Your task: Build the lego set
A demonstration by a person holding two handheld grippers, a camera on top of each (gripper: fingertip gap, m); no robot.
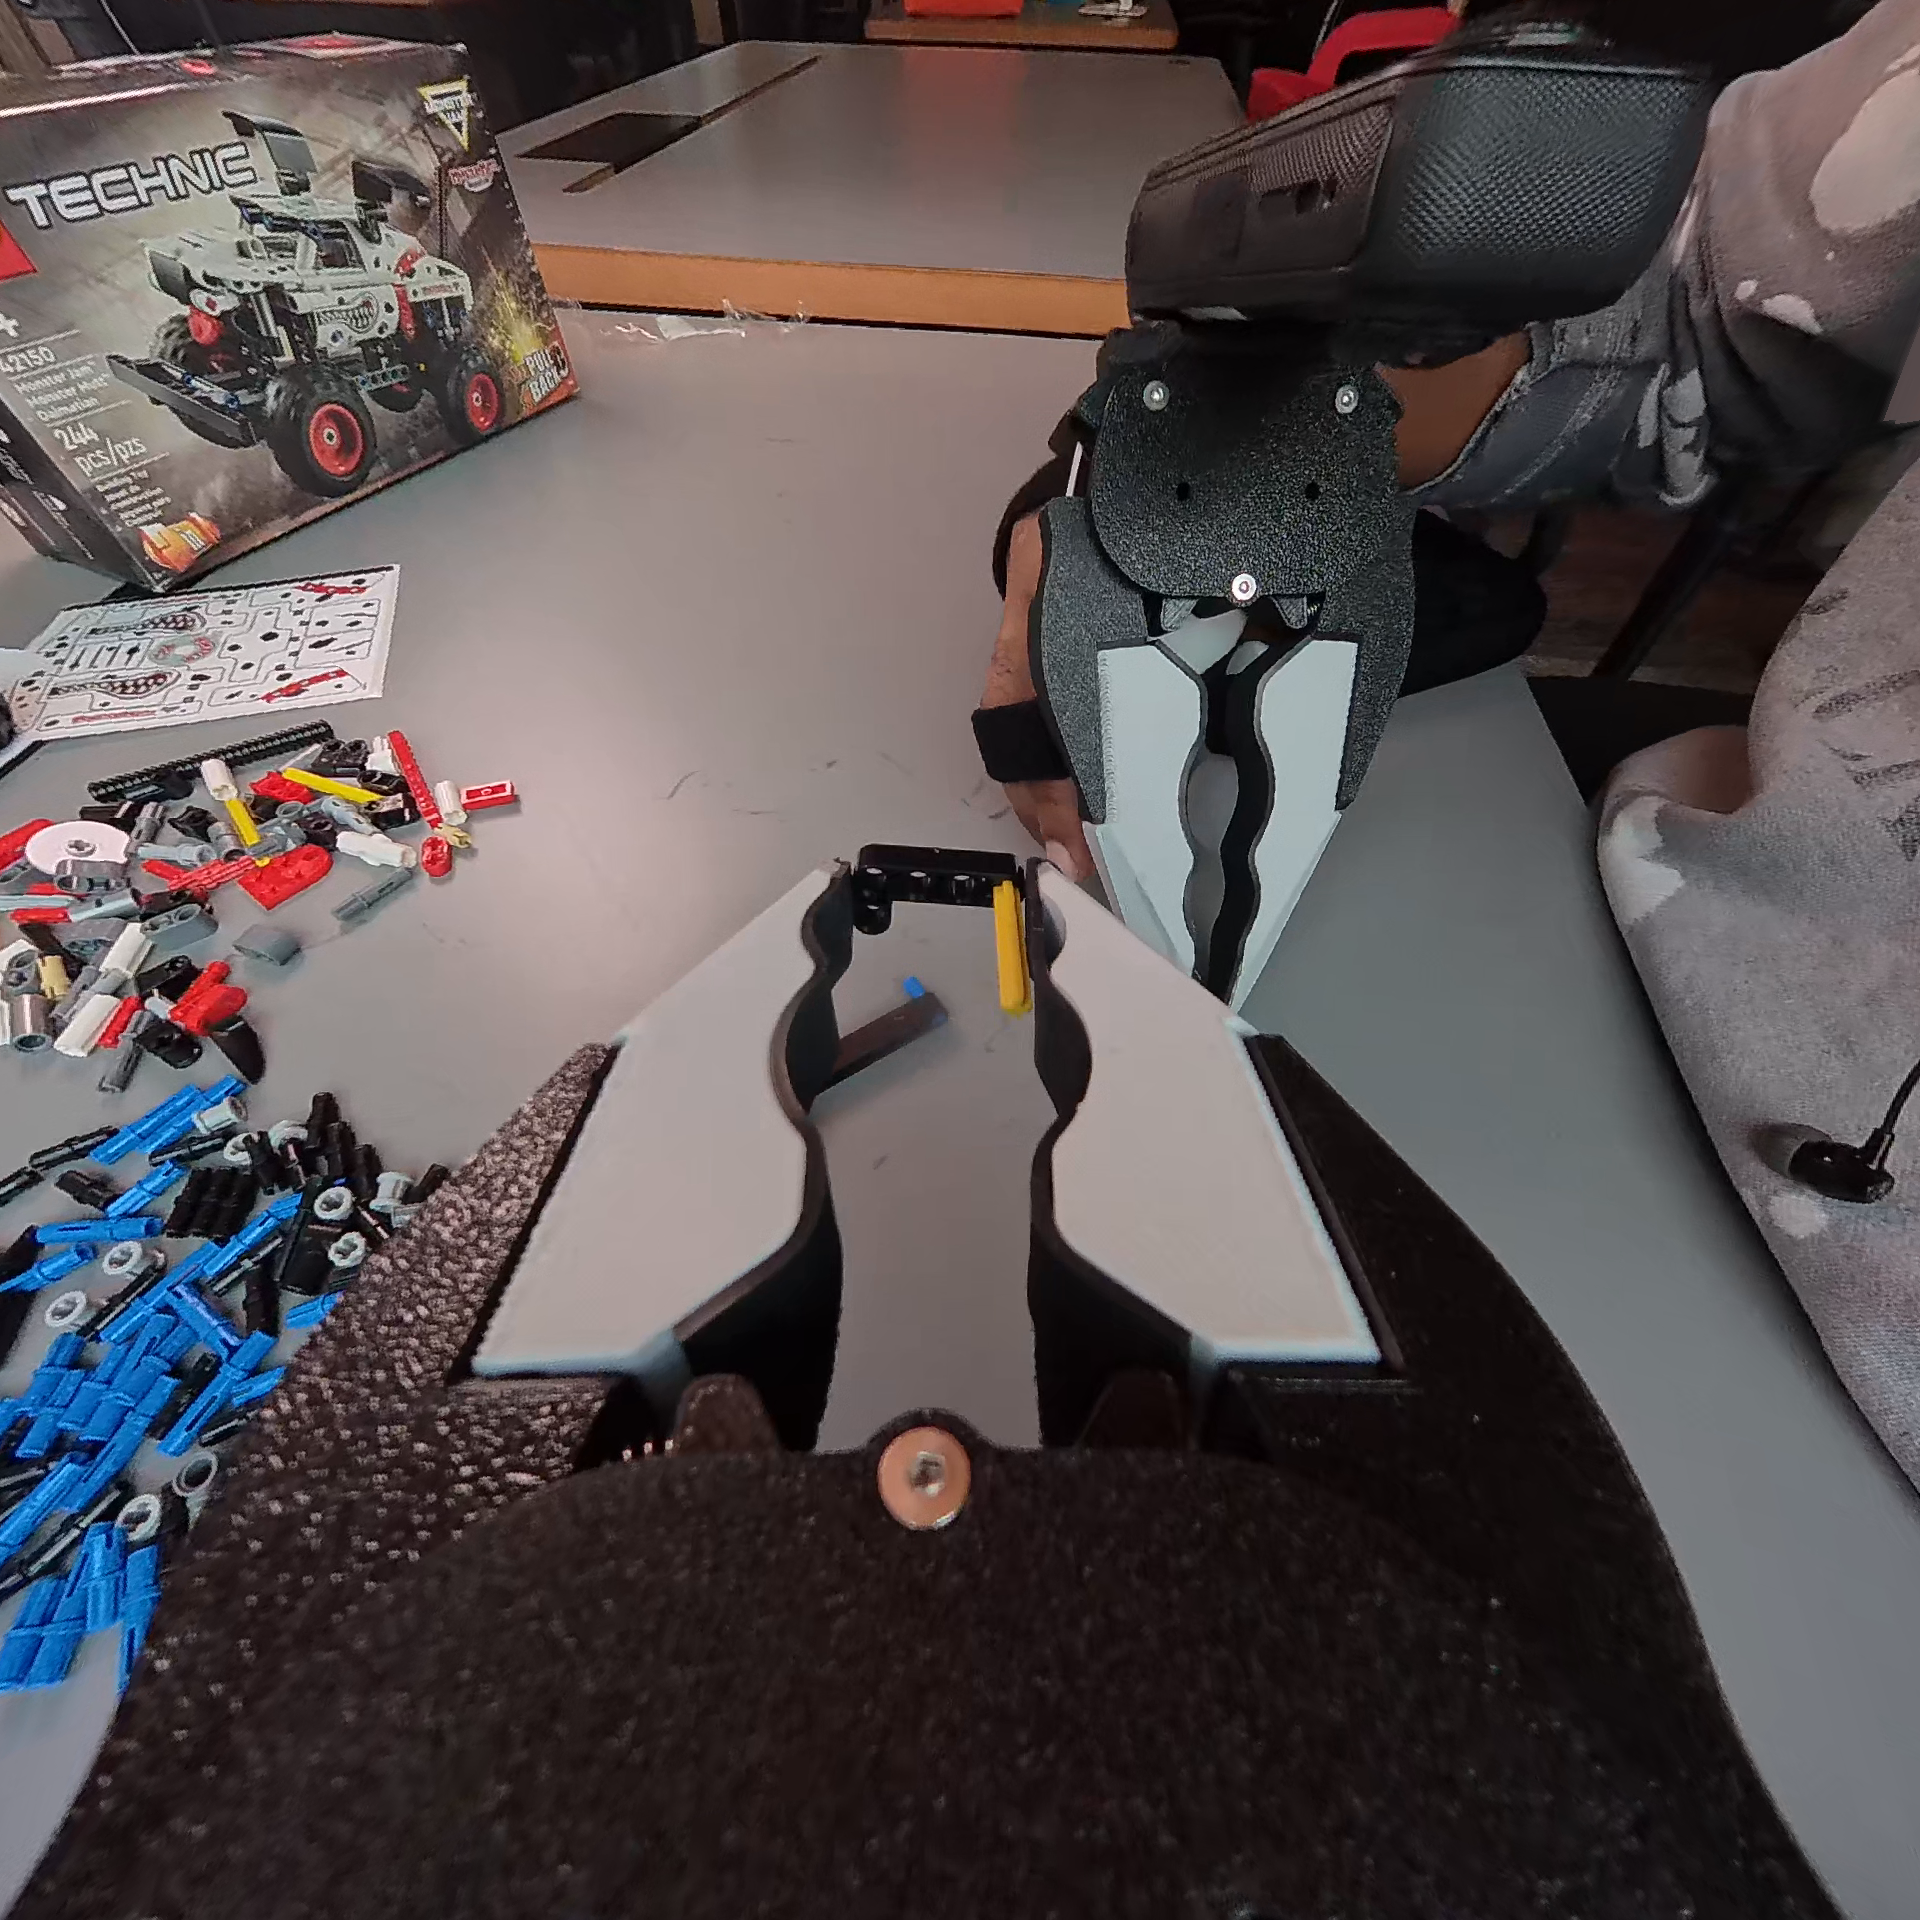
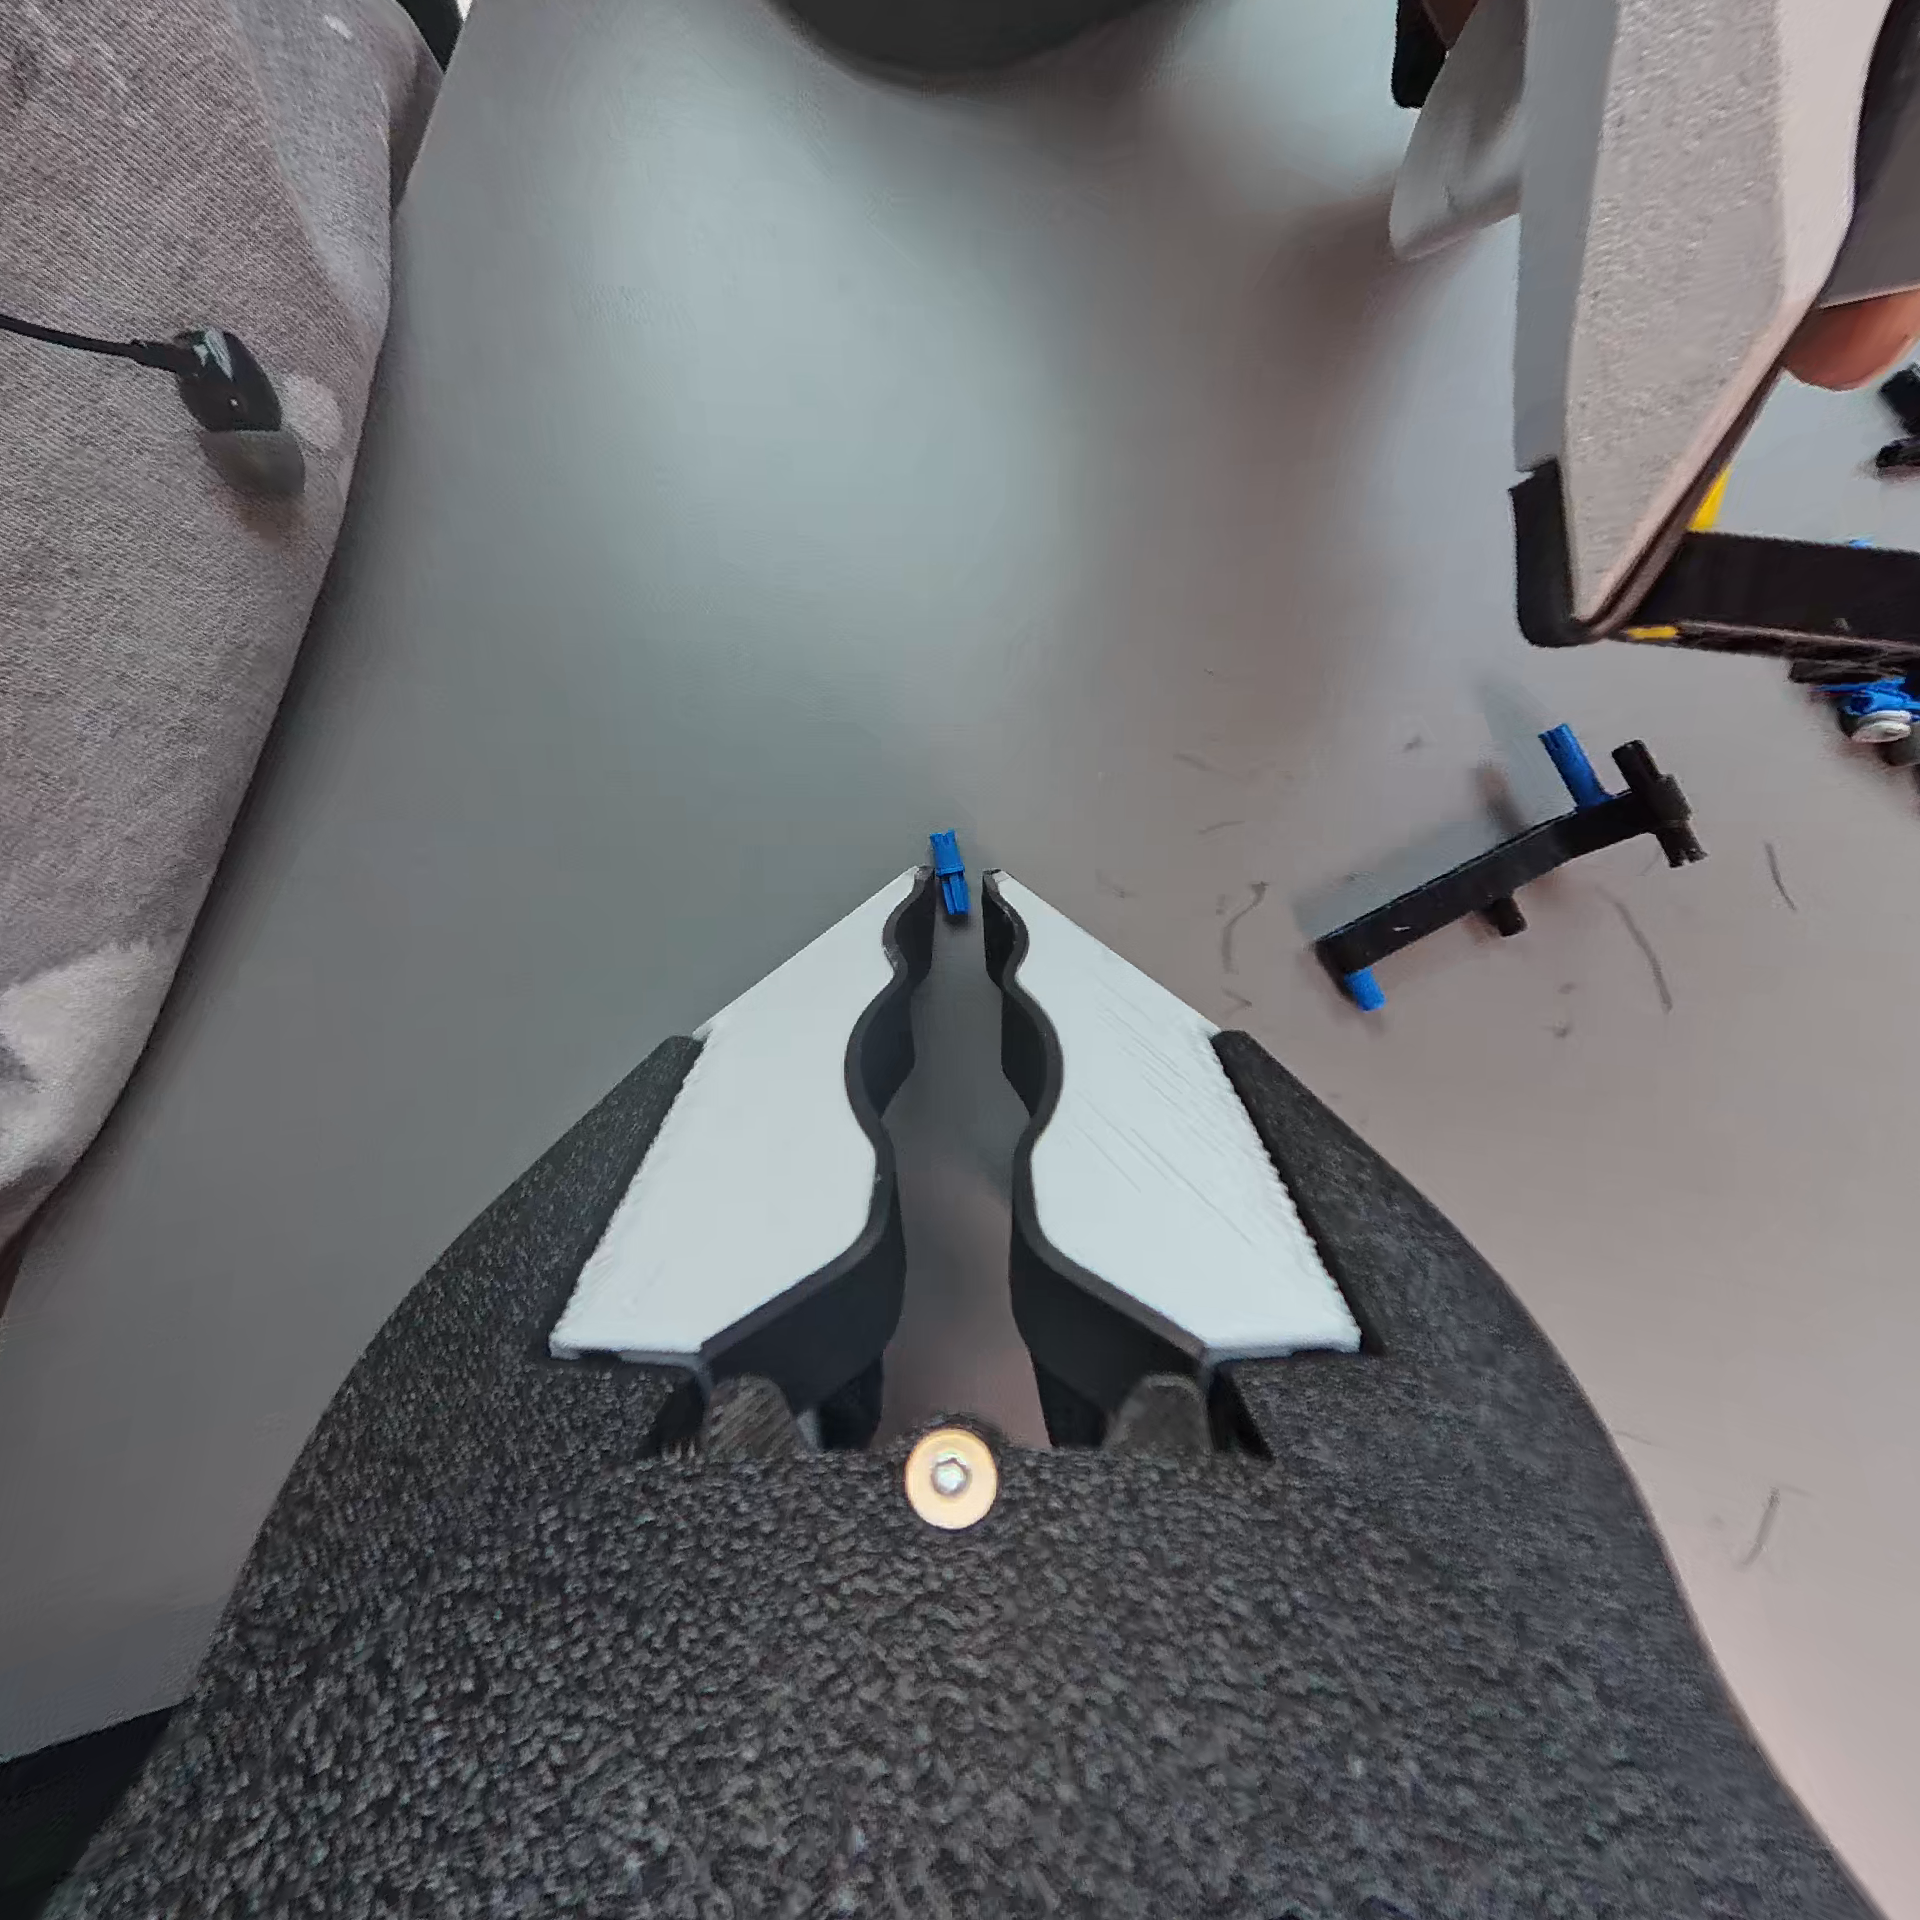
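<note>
My left gripper (image 1: 935,875) is shut on a black beam with holes (image 1: 940,881), held across its fingertips above the grey table (image 1: 727,623). A yellow axle (image 1: 1010,948) sticks out of the beam's right end. Under it on the table lies another black beam with blue pins (image 1: 894,1023), which also shows in the right wrist view (image 2: 1496,883). My right gripper (image 2: 951,881) is shut on a small blue pin (image 2: 945,854). In the left wrist view it (image 1: 1221,977) points down just right of the held beam. The left gripper's finger (image 2: 1662,364) and held beam (image 2: 1808,592) show at the upper right.
The set's box (image 1: 260,301) stands at the far left, with a sticker sheet (image 1: 208,649) in front. A pile of mixed pieces (image 1: 187,862) and a pile of blue and black pins (image 1: 156,1299) lie at the left. A person's grey garment (image 1: 1766,987) covers the table's right edge.
</note>
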